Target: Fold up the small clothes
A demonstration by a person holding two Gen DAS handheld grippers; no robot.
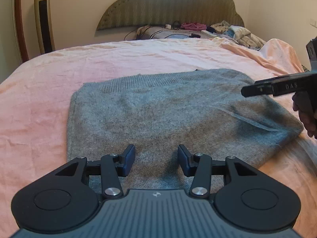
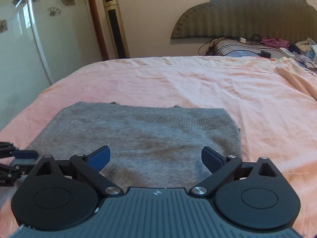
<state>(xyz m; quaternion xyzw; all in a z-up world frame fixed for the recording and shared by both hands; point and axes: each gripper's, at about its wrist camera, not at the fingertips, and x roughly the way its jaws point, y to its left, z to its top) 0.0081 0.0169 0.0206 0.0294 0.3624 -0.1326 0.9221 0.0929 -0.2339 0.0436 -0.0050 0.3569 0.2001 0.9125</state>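
A gray sweater (image 1: 158, 109) is laid flat on the pink bed (image 1: 39, 99). The left claw (image 1: 156, 158) and right claw (image 2: 155, 158) are held apart above it, gripping nothing.

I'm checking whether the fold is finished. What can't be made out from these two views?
- Gray sweater: near edge hidden by the left tongs in the left view and the right tongs in the right view.
- Sleeves: not visible in either view.
- Clothes pile by the headboard: too small to identify.
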